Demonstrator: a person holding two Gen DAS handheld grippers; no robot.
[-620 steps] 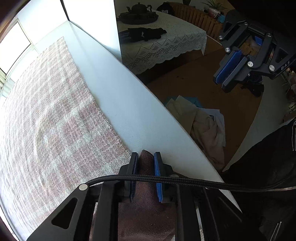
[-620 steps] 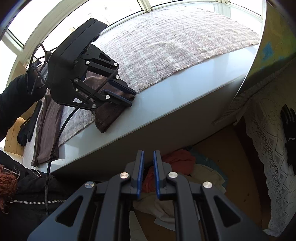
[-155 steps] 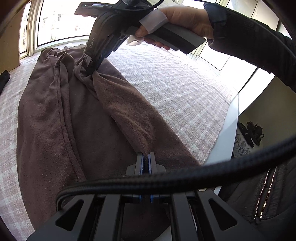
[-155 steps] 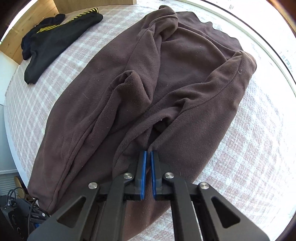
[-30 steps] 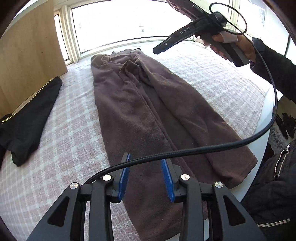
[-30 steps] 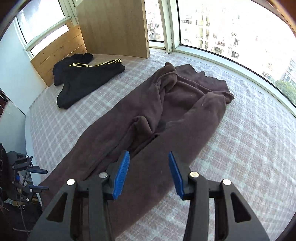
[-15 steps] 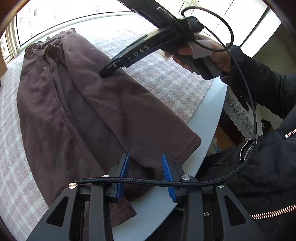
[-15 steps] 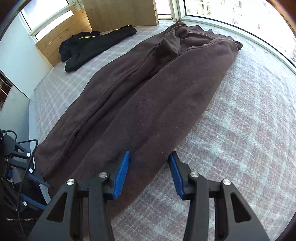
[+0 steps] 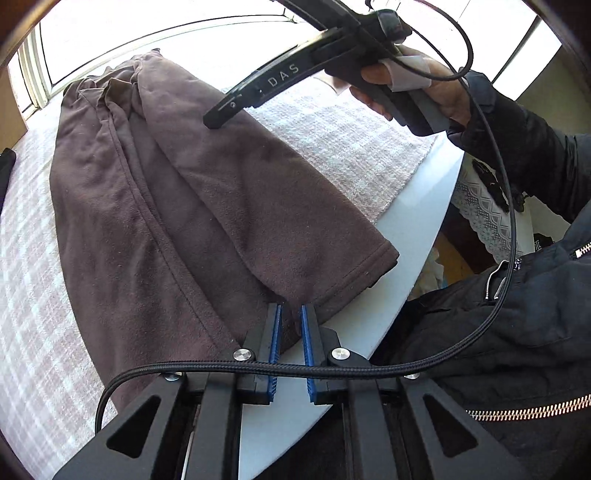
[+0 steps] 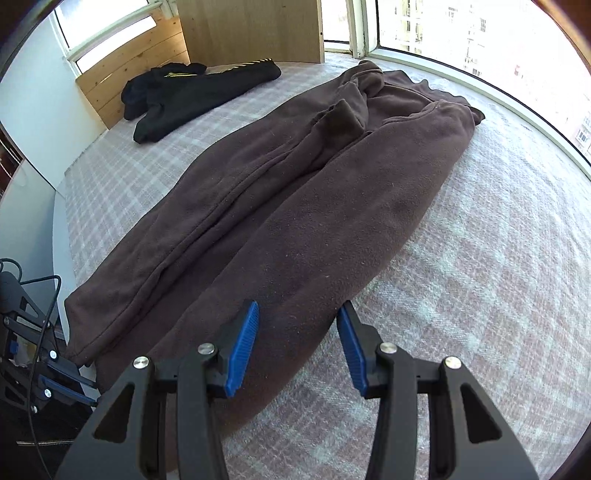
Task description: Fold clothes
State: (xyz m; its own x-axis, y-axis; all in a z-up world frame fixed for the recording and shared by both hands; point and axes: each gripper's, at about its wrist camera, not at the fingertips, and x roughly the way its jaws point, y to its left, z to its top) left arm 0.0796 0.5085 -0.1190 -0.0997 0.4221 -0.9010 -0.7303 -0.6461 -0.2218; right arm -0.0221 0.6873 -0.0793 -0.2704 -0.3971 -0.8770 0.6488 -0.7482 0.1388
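Brown fleece trousers [image 10: 280, 206] lie lengthwise on a pink-and-white checked blanket [image 10: 480, 295], hems at the near table edge.

The left wrist view shows the left gripper [image 9: 291, 314], whose jaws have just been closing, pinching the hem of one trouser leg over the white table edge [image 9: 417, 236]; it also shows a hand [image 9: 424, 88] in a dark sleeve holding the right gripper [image 10: 297, 325] above the other leg. Only the right wrist view shows that gripper's blue pads [image 10: 242, 347] spread wide, having just opened further, hovering over the fabric and clasping nothing, plus a black garment [image 10: 199, 92] with yellow stripes near a wooden panel [image 10: 251, 29].
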